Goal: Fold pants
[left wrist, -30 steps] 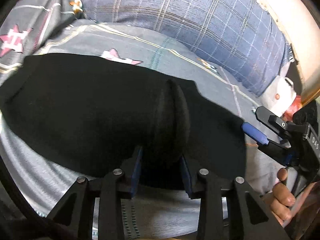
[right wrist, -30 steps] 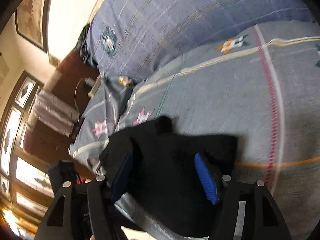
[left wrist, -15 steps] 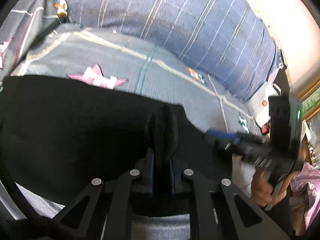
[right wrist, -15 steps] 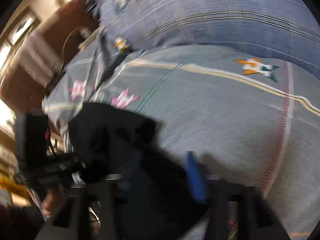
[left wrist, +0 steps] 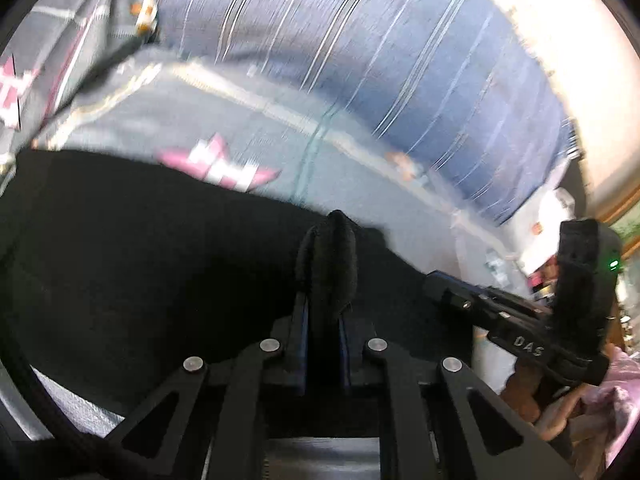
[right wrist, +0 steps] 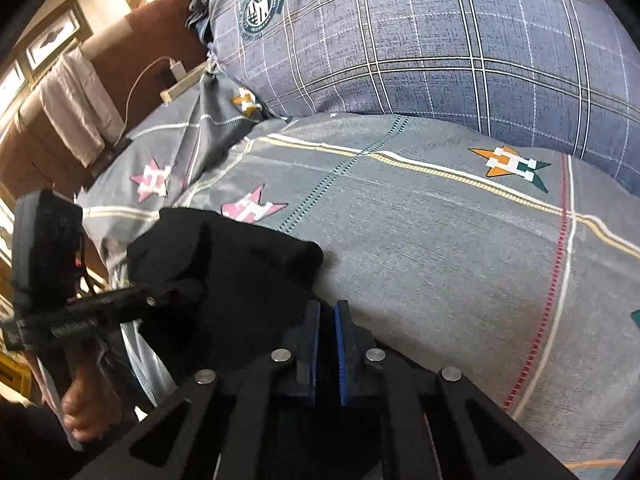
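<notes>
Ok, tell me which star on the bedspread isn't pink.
The orange-and-green star, on the grey bedspread below the blue plaid pillow. The two stars nearest the black pants are pink and white.

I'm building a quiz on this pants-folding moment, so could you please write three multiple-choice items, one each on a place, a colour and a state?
1. Where do the black pants lie?
A. on a wooden floor
B. on the grey bedspread
C. in a basket

2. What colour are the pads of the right gripper?
A. blue
B. red
C. yellow

3. What is the left gripper doing?
A. standing wide open over a pillow
B. gripping a cable
C. pinching a fold of the pants

Answers: 1 B, the dark cloth spreads over the star-patterned bedspread; 2 A, blue strips line both fingers; 3 C, a ridge of black fabric stands up between its nearly closed fingers.
</notes>
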The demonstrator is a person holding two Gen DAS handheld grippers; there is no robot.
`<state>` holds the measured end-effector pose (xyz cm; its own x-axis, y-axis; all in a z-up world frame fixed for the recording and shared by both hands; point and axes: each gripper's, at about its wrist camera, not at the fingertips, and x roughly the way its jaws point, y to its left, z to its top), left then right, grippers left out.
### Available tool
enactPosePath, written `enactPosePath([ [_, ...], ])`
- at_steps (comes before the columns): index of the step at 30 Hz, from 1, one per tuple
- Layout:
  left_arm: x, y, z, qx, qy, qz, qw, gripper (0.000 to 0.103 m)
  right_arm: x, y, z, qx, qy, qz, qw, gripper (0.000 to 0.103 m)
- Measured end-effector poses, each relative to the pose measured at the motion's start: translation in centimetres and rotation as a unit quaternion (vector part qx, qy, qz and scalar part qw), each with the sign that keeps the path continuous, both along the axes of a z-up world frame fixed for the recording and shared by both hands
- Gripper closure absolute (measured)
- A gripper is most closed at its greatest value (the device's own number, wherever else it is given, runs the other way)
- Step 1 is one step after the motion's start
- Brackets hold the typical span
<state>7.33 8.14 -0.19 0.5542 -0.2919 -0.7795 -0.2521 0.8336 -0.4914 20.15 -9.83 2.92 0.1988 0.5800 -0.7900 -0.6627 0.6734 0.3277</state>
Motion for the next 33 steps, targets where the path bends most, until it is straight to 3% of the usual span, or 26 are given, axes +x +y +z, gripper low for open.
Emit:
enactPosePath([
  [1,0.2,0.0,-0.6,-0.004,0.009,0.002,1.0000,0.090,0.3,0.4,-1.0,-0.008,0.015,-0.007,1.000,0.095],
  [3,-0.3,0.3,0.1,-0.010,-0.012,0.010,0.9998,0.090,0.6,0.5,-2.1,-0.005,0.033,-0.020,0.999,0.095],
  [6,-0.8,0.0,1.9,0.022,-0.045,0.018,0.9986,0.090,0.7,-0.6,-0.8,0.039,0.035,-0.031,0.998,0.095],
  [9,0.7,-1.0,0.0,0.044,0.007,0.000,0.9990,0.088,0.5,-0.7,-0.3,0.056,0.035,-0.026,0.997,0.095],
  [12,0.7,-0.9,0.3,0.053,-0.002,0.006,0.9986,0.084,0.8,0.1,-2.4,0.018,0.053,-0.031,0.998,0.092],
  [14,0.8,-1.0,0.5,0.063,-0.005,0.011,0.9979,0.079,1.0,-0.2,-2.2,0.027,0.061,-0.038,0.997,0.092],
  [19,1.0,0.4,-0.2,0.020,0.005,0.024,0.9995,0.076,1.8,-1.2,-2.3,0.066,0.096,-0.059,0.991,0.089],
  [21,0.6,0.7,-0.2,0.012,0.005,0.026,0.9996,0.076,2.1,-1.6,-1.9,0.080,0.100,-0.078,0.989,0.083],
  [22,0.5,0.6,-0.2,0.010,0.004,0.026,0.9996,0.075,2.2,-2.0,-1.6,0.089,0.097,-0.090,0.987,0.073],
  [23,0.5,0.6,-0.2,0.011,0.002,0.027,0.9996,0.071,2.2,-2.3,-1.1,0.100,0.092,-0.094,0.986,0.051],
  [24,0.4,0.4,-0.2,0.016,-0.003,0.026,0.9995,0.067,2.0,-2.4,-0.6,0.109,0.085,-0.095,0.986,0.038],
  [25,0.2,0.3,0.0,0.022,-0.009,0.027,0.9994,0.052,1.7,-2.8,-0.1,0.121,0.076,-0.098,0.985,0.025],
  [26,0.0,0.2,0.3,0.029,-0.016,0.028,0.9990,0.034,1.1,-3.3,0.7,0.142,0.055,-0.104,0.983,0.024],
  [27,-0.1,0.0,0.5,0.037,-0.023,0.029,0.9986,0.028,0.6,-3.4,1.1,0.152,0.049,-0.104,0.982,0.024],
  [30,-0.2,-0.6,0.4,0.054,-0.017,0.019,0.9982,0.025,-1.3,-3.9,1.7,0.177,0.054,-0.117,0.976,0.024],
  [33,-1.1,-0.8,0.9,0.099,-0.018,0.024,0.9947,0.025,-3.8,-4.1,0.8,0.166,0.057,-0.137,0.975,0.024],
])
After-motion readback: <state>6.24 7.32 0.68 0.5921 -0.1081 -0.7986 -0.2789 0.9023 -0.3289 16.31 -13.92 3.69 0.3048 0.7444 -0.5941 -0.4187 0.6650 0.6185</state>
